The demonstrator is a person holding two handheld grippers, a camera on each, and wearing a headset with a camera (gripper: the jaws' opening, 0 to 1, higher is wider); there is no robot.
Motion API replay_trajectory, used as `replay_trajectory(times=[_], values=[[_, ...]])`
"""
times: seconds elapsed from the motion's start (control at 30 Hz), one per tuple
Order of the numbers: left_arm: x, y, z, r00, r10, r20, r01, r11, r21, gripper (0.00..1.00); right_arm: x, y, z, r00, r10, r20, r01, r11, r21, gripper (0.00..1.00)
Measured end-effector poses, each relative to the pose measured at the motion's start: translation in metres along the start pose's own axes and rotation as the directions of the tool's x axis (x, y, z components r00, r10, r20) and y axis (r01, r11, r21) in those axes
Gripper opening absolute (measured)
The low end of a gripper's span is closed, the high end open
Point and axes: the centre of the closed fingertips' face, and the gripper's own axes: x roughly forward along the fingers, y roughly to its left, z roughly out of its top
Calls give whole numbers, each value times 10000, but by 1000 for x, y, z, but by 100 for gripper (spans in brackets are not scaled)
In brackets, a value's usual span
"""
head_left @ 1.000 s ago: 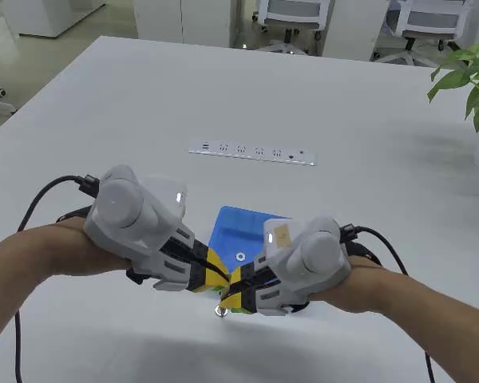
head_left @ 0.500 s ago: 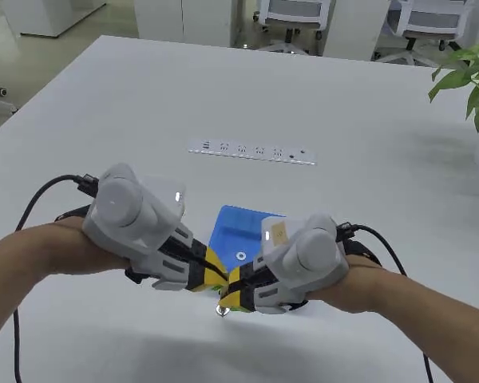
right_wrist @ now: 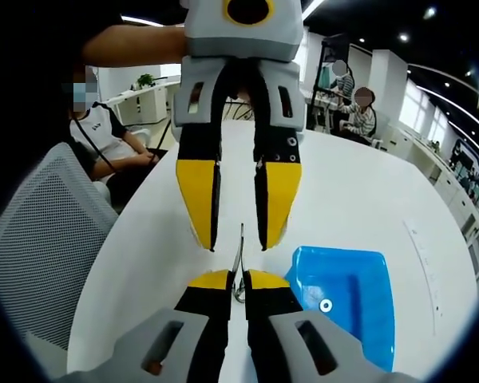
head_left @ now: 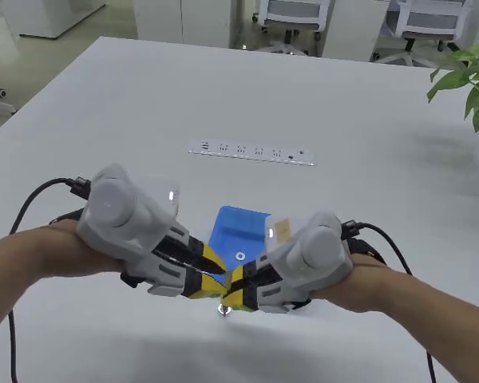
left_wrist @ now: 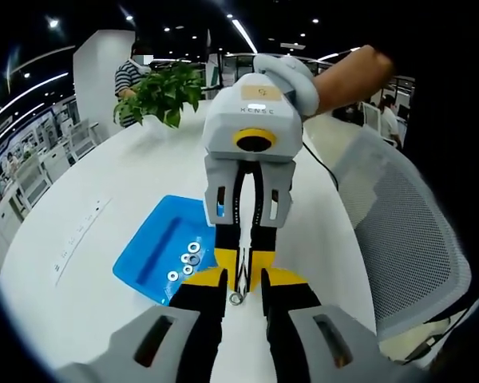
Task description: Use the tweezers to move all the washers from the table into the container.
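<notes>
My two grippers meet tip to tip near the table's front edge, left gripper (head_left: 215,274) and right gripper (head_left: 235,287). The right gripper (right_wrist: 238,281) is shut on thin metal tweezers (right_wrist: 239,257), which point at the left one. The left gripper (left_wrist: 243,281) stands open, its yellow fingers (right_wrist: 198,191) on either side of the tweezers (left_wrist: 242,275). A loose washer (head_left: 223,309) lies on the table just below the tips; it looks like the washer (left_wrist: 235,299) at the tweezers' end. The blue container (head_left: 230,226) sits just behind and holds several washers (left_wrist: 188,259).
A white power strip (head_left: 251,152) lies flat further back on the white table (head_left: 144,104). A potted plant (head_left: 471,80) stands at the right edge. Cables trail from both grippers. Office chairs and seated people are beyond the table.
The left gripper's body has shifted slightly left and down; the tips stay together over the washer. The right gripper has barely moved.
</notes>
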Motion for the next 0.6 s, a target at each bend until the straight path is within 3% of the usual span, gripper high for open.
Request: replay_trajectory(times=[0.6], values=[[-10, -3, -9, 9964, 662, 534, -601, 9922, -1095, 54, -23, -8, 20, 9996, -213, 184, 214, 9997, -79, 7]])
